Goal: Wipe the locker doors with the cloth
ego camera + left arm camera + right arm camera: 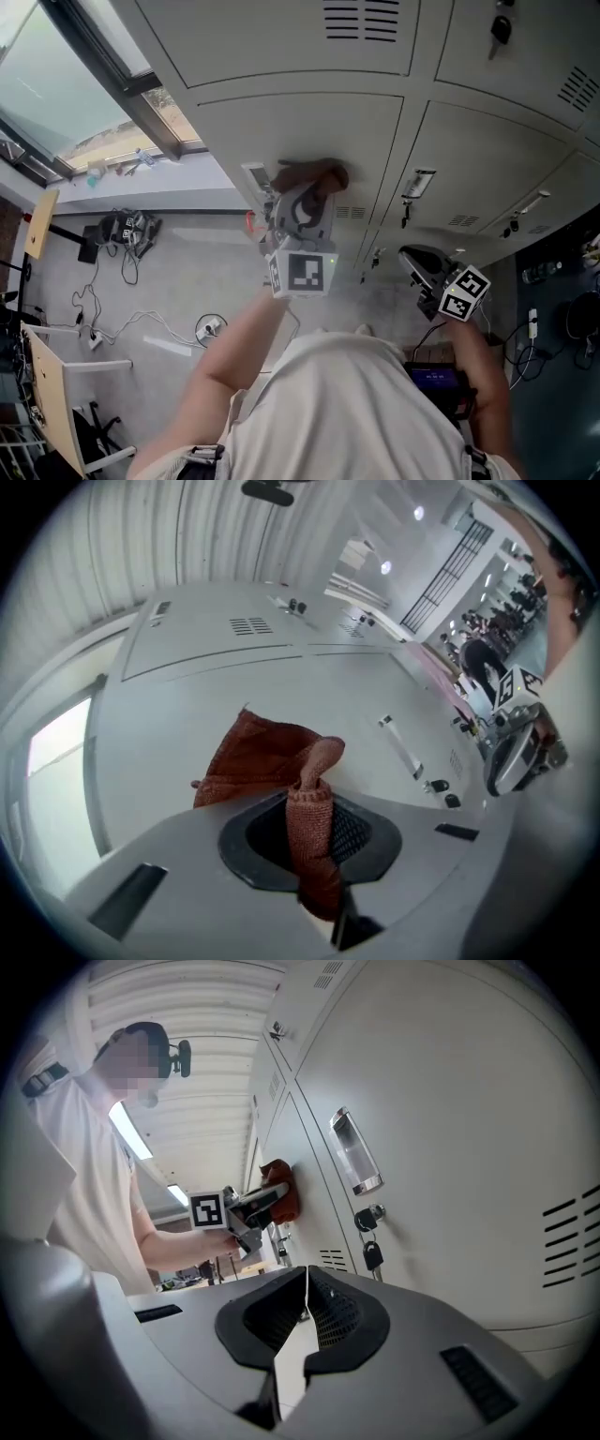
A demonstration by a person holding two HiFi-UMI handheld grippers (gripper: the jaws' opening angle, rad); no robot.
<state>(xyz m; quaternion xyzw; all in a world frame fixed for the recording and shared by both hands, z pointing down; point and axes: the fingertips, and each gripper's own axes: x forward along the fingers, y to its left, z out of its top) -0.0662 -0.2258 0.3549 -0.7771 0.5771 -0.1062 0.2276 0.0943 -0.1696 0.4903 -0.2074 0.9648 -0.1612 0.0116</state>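
Plainly, the left tool is clamped on the rust-red cloth, whose loose end presses against a pale grey locker door (near its vent slots). The right tool, jaws together and empty, hangs near a neighbouring door.

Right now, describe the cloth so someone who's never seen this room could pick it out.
Start at the wall of pale grey lockers. Against one door, the left claw presses a crumpled cloth. It is the only rust-red, knitted thing there; everything around it is smooth grey metal.
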